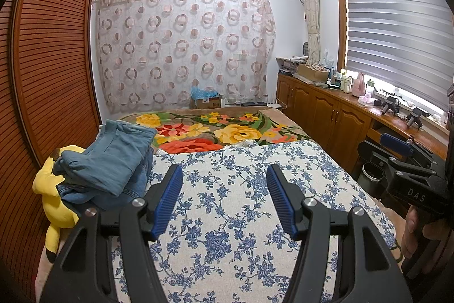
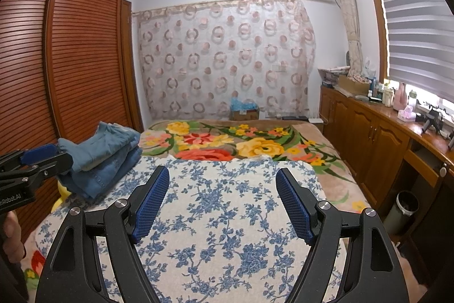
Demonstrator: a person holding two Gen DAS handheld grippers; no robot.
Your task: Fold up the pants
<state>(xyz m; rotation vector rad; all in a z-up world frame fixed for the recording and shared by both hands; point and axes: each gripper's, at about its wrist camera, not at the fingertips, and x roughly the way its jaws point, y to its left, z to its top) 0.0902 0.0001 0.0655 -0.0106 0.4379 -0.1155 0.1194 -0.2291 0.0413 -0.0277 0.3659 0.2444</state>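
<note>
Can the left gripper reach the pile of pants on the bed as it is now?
Probably yes: the left gripper is open and empty, and nothing lies between it and the pile of pants, forward on its left.

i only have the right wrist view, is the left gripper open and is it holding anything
Observer: The left gripper is open, with nothing between its pads. It hangs above the blue-flowered sheet.
Operator: ok and whats the yellow bit under the pants stack
Observer: It is a yellow plush toy lying at the bed's left edge beside the wardrobe. The stack of pants overlaps its head.
</note>
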